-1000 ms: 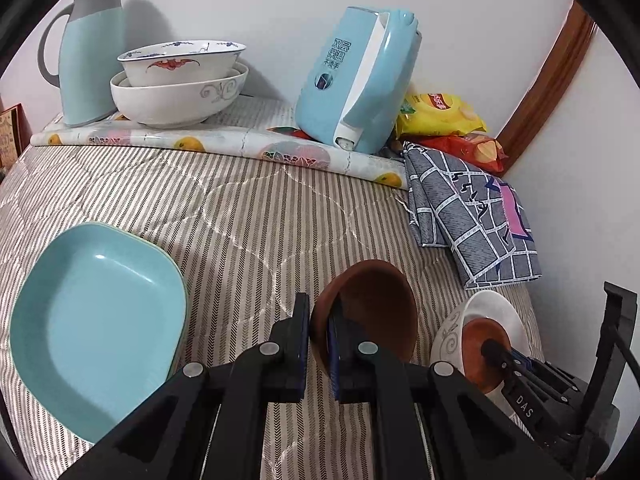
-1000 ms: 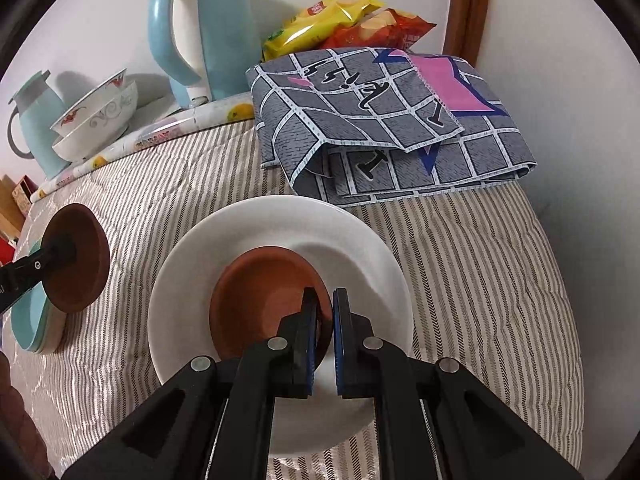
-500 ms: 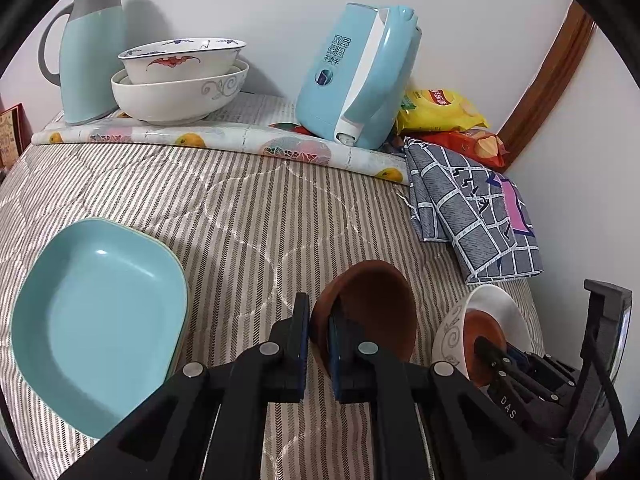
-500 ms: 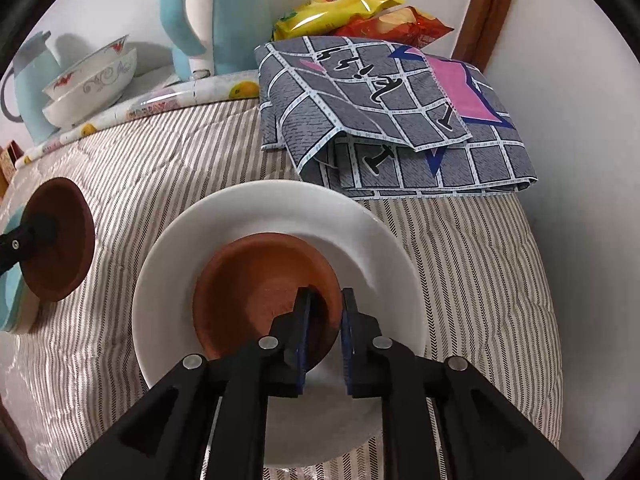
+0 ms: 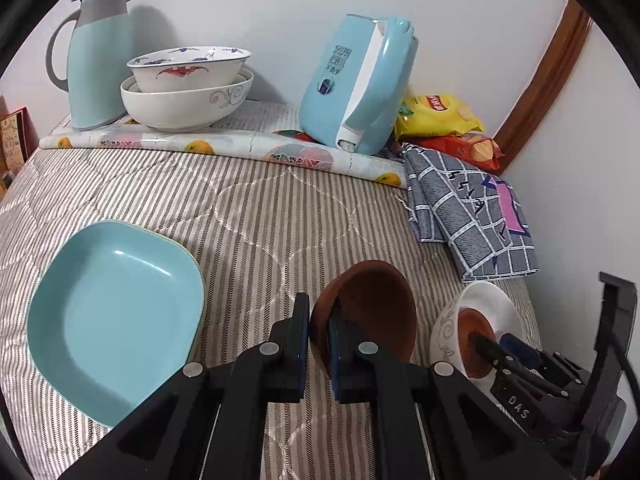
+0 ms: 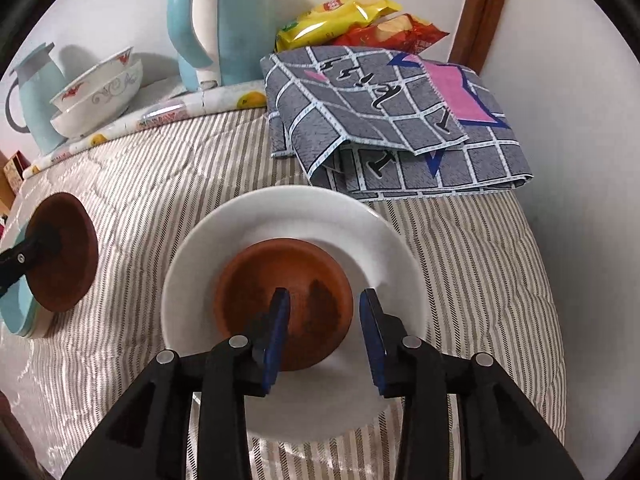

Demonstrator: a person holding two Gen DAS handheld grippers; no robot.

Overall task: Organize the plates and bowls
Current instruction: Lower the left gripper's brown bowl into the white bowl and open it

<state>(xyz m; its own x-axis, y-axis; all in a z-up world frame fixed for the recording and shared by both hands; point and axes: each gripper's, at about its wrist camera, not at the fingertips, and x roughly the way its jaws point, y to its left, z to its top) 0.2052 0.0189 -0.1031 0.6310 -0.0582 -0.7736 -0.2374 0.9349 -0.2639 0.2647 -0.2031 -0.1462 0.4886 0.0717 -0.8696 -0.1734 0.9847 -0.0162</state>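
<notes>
Left gripper (image 5: 319, 326): fingers were clamped on the near rim of a brown bowl (image 5: 372, 312), held tilted above the striped quilt (image 5: 248, 216)
Right gripper (image 6: 324, 320): jaws stood apart, straddling the near rim of a second brown bowl (image 6: 280, 292), one finger inside it, the other outside over the plate
White plate (image 6: 240, 224): lay on the quilt under the second bowl; its far edge was just short of the folded cloth (image 6: 384, 116)
Blue dish (image 5: 116, 312): sat left of the left gripper on the quilt, its right edge near the left finger
Open room: bare quilt stretched ahead of the left gripper up to the mat (image 5: 224, 146); bare quilt also lay between the white plate and the held bowl
Far edge: stacked white bowls (image 5: 188, 88), a jug (image 5: 96, 56) and a kettle (image 5: 360, 84) stood on the mat against the wall
Right edge: the quilt dropped away right of the plate, close to the wall
</notes>
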